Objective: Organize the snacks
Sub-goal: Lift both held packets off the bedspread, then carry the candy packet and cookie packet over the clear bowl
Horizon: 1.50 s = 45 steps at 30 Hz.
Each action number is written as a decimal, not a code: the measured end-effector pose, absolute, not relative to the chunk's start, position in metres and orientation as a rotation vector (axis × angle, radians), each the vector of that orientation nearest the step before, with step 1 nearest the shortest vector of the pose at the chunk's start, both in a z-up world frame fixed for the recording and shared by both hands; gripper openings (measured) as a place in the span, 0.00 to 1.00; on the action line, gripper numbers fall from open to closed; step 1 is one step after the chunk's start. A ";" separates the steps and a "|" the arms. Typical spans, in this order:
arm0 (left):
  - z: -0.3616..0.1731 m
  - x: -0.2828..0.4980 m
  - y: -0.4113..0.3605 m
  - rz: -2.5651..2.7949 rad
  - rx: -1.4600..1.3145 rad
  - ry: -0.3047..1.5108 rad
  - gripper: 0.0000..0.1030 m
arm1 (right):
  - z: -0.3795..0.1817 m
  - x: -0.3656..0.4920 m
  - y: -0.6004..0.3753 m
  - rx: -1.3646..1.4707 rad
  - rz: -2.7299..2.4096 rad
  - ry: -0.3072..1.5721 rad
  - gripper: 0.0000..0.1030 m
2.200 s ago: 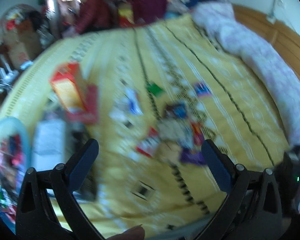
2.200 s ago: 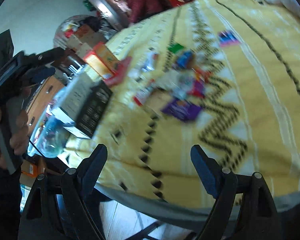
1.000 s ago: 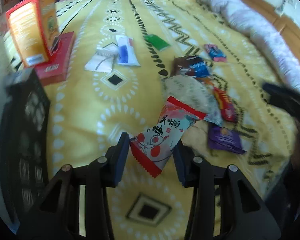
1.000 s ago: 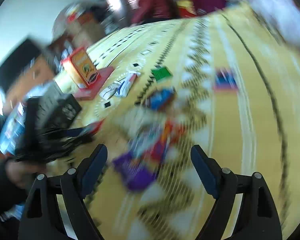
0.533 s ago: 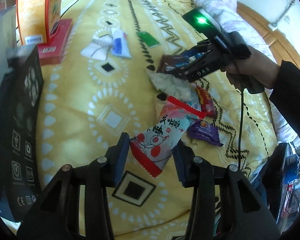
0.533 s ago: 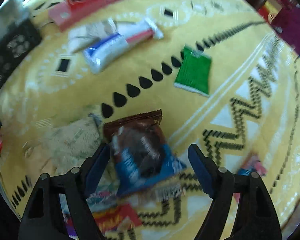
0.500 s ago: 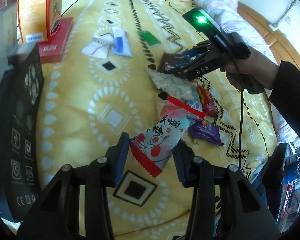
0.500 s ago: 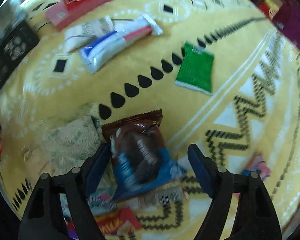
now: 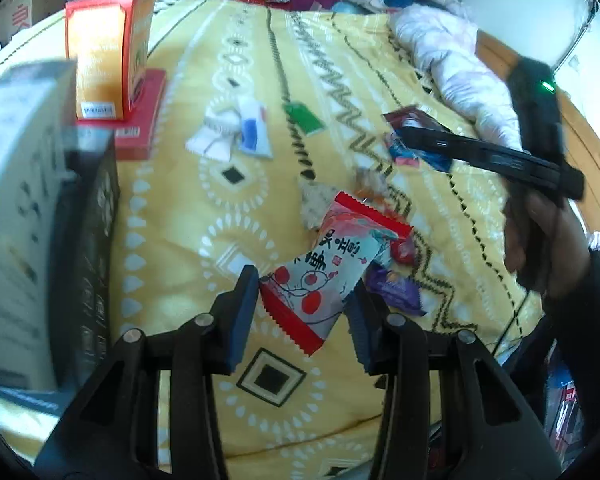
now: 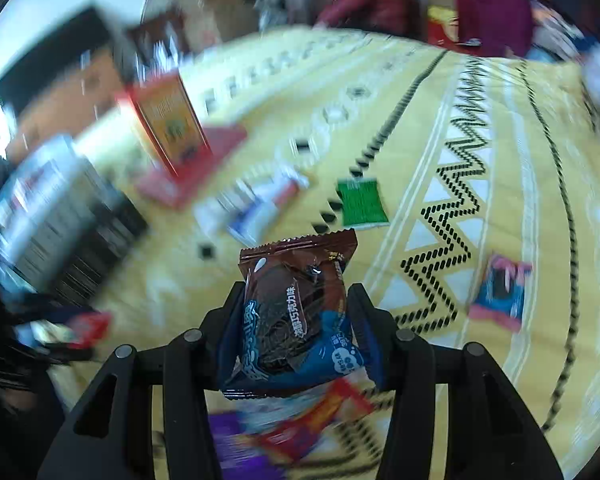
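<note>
yellow bedspread [image 9: 172,208], scattered snack packets [image 9: 304,118]

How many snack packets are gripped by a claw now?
2: the red-and-white packet in the left claw; the brown-and-blue packet in the right claw, which has just been closing on it.

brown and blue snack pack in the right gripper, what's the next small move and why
Probably lift it clear and carry it off the pile. The right gripper, whose jaws have just been closing, now pinches the brown and blue snack pack by both sides, above the yellow bedspread. The left gripper already holds the red and white packet, so both hands are loaded.
</note>
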State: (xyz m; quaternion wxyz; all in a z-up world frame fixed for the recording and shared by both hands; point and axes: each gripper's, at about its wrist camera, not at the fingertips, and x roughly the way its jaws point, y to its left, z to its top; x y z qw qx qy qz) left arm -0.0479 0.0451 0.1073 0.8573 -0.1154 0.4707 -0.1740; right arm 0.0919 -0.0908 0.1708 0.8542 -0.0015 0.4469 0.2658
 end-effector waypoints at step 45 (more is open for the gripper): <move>0.166 -0.106 0.067 -0.344 -0.283 0.898 0.43 | 0.163 -0.056 -0.077 0.246 0.343 0.931 0.52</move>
